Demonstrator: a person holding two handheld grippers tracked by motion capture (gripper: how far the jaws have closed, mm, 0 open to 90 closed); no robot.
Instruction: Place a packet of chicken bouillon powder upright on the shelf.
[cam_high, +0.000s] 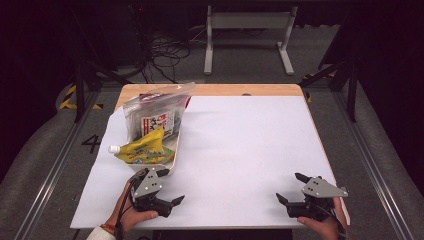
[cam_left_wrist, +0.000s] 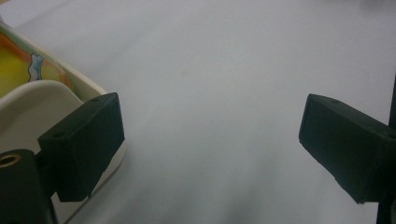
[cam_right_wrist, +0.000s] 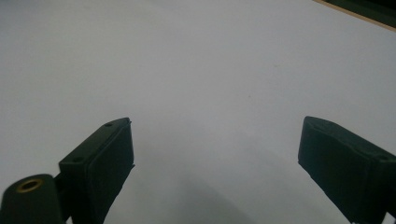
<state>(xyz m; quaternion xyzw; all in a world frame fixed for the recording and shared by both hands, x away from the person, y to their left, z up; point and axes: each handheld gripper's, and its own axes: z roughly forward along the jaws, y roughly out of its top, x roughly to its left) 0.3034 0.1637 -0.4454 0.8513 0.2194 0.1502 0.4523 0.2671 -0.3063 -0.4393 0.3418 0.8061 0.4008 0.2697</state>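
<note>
A cream tray (cam_high: 172, 161) sits at the table's left and holds a yellow pouch (cam_high: 144, 148) with a white cap and a clear zip bag (cam_high: 156, 111) of packets that leans up behind it. My left gripper (cam_high: 171, 186) rests on the white sheet just in front of the tray's near corner, open, with nothing between its jaws. In the left gripper view the tray's corner (cam_left_wrist: 28, 100) lies beside the left jaw, with the yellow pouch (cam_left_wrist: 14, 65) behind it, and the gripper (cam_left_wrist: 212, 116) is open over bare sheet. My right gripper (cam_high: 291, 187) is open and empty near the front right corner, over plain white sheet (cam_right_wrist: 215, 128).
The white sheet (cam_high: 240, 150) covers most of the wooden table (cam_high: 240, 90). A hand holds each gripper at the front edge. Beyond the table are floor cables (cam_high: 165, 50) and a white stand (cam_high: 247, 22). Metal rails run along both sides.
</note>
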